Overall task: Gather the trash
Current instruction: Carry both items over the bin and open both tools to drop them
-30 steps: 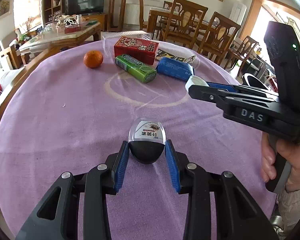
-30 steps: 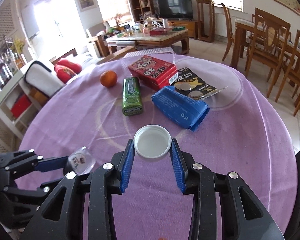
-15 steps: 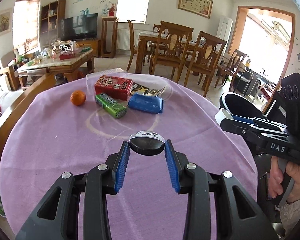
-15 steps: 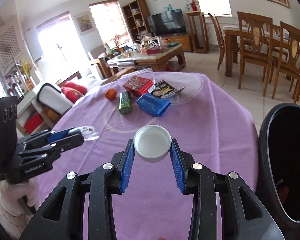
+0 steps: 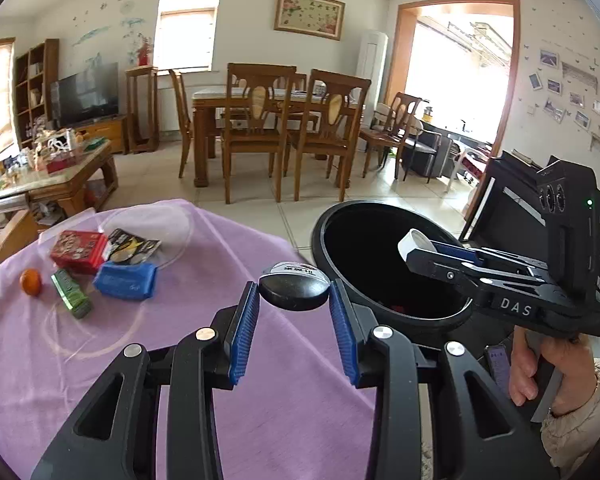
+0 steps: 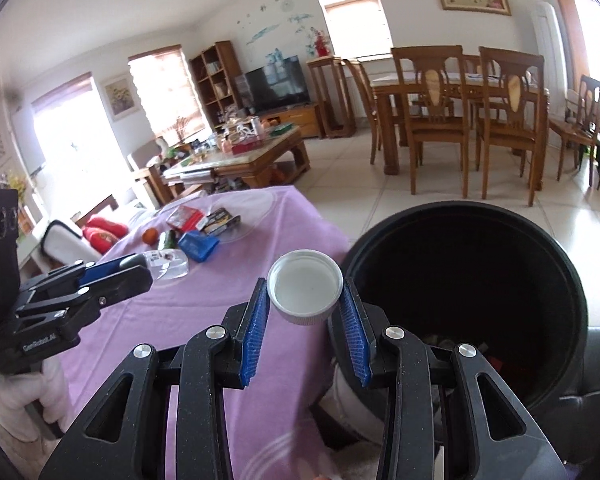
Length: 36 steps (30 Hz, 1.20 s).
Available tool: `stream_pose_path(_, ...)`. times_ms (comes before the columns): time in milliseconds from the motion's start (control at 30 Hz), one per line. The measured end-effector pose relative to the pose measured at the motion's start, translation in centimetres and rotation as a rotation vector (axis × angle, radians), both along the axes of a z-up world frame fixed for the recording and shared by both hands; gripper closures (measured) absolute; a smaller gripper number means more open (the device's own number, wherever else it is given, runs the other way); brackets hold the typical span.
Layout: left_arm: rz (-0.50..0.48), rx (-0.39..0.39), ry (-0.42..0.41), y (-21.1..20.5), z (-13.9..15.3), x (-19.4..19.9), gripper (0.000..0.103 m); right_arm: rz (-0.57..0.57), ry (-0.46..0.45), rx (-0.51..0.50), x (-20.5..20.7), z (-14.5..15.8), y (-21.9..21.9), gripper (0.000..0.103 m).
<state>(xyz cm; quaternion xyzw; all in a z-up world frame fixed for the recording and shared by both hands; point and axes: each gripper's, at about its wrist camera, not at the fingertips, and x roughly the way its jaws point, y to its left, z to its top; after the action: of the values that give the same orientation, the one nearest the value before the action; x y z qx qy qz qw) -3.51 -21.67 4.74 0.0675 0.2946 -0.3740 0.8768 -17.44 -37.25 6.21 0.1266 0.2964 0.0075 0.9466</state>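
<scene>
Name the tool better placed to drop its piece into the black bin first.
Right. In the left wrist view the right tool holds the white cap over the black bin. The left tool holds its small bottle over the purple cloth.

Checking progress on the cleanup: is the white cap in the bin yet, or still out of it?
Out. The white cap sits clamped in the right tool, beside the black bin rim, not dropped inside.

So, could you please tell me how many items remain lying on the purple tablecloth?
5, clustered at the far end: orange, green pack, red box, blue packet, dark wrapper. Others may be hidden.
</scene>
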Motion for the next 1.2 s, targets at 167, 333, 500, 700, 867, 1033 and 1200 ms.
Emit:
stream_pose_path(167, -0.084, 0.000, 0.000, -5.0, 0.0, -0.6, 0.067, -0.082, -0.009, 0.028, -2.5, -0.5, -4.6, 0.066)
stream_pose_path(333, -0.149, 0.004, 0.012, -9.0, -0.7, -0.9, 0.067, -0.146, -0.010, 0.067, -4.4, -1.4, -8.4, 0.066)
stream_pose_path(500, -0.181, 0.009, 0.028, -11.6, -1.7, -0.6, 0.067, -0.192, -0.009, 0.109, -5.3, -2.5, -11.1, 0.066)
stream_pose_path(700, -0.190, 0.024, 0.070, -13.5, -3.4, -0.2, 0.067, -0.209, 0.002, 0.131, -5.1, -3.8, -12.6, 0.066)
stream_pose_path(867, -0.193, 0.042, 0.085, -14.6, -4.3, 0.1, 0.067, -0.218, 0.013, 0.145, -4.8, -4.7, -13.1, 0.066)
stream_pose_path(1033, -0.195, 0.060, 0.095, -15.2, -4.9, 0.3, 0.067, -0.220, 0.027, 0.156, -4.3, -5.4, -13.3, 0.066)
stream_pose_path(1200, -0.200, 0.081, 0.106, -15.9, -5.4, 0.3, 0.067, -0.222, 0.051, 0.159, -3.2, -6.1, -13.3, 0.066)
